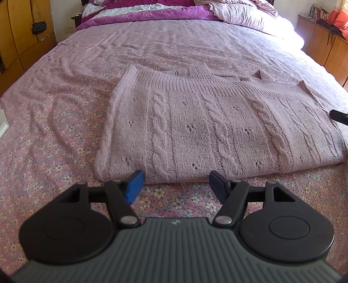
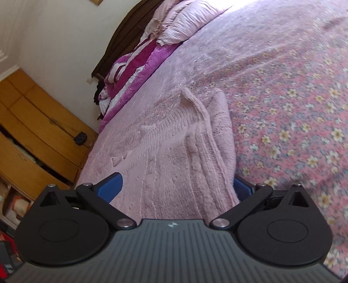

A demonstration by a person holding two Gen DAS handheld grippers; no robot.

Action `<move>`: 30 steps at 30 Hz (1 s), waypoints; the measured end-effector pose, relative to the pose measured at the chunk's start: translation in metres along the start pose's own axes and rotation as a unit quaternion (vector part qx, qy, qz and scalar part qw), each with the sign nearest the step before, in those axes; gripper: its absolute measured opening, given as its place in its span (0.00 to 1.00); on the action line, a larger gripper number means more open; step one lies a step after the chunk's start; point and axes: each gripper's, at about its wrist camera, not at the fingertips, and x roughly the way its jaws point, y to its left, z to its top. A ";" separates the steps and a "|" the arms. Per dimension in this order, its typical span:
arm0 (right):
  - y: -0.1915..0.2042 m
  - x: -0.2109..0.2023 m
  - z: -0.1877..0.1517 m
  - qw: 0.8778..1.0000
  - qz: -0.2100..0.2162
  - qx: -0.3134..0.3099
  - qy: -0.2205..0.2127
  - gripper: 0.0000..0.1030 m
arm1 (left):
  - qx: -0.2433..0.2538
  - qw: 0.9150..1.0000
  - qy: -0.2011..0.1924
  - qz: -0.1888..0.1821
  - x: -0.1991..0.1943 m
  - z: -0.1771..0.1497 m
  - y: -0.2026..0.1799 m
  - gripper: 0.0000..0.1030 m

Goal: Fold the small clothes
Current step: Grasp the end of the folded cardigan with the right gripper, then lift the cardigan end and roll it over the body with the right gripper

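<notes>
Sweater: we see a pale pink cable-knit sweater [image 1: 208,122] lying flat on the bed, already folded into a broad rectangle, its ribbed edge toward the pillows.
Bed cover: we see a pink floral sheet [image 1: 54,135] under the sweater, rumpled into ridges on the left.
Left gripper: we hold the left gripper [image 1: 175,185] just short of the sweater's near edge, its jaws apart with nothing between them; the blue pad sits at the knit's corner, the dark pad beside the fold.
Right gripper: we see the right gripper [image 2: 178,189] low over the sweater's side, its jaws spread wide, and the knit [image 2: 184,156] lies between them; the pads do not press on it. In the left wrist view only a dark tip [image 1: 338,116] shows at the sweater's right edge.
Far end: we see a purple quilt [image 1: 152,15] and a checked pillow [image 1: 239,15].
Surroundings: we see wooden cabinets [image 1: 19,32] with a small black bag [image 1: 39,27] hanging there.
</notes>
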 end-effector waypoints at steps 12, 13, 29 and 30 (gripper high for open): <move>-0.009 0.009 0.001 0.997 0.005 0.078 0.004 0.46 | 0.008 1.000 0.007 0.006 0.004 -0.004 -0.004 0.66; -0.016 0.009 0.002 0.994 0.015 0.104 0.005 0.42 | 0.008 1.000 0.007 0.006 0.004 -0.004 -0.004 0.66; -0.014 0.014 -0.001 0.993 0.012 0.121 0.000 0.36 | 0.005 1.000 0.002 0.001 0.000 0.001 0.001 0.66; -0.011 0.014 0.000 0.993 0.010 0.117 -0.002 0.34 | 0.006 1.000 0.002 0.002 -0.001 0.001 0.002 0.66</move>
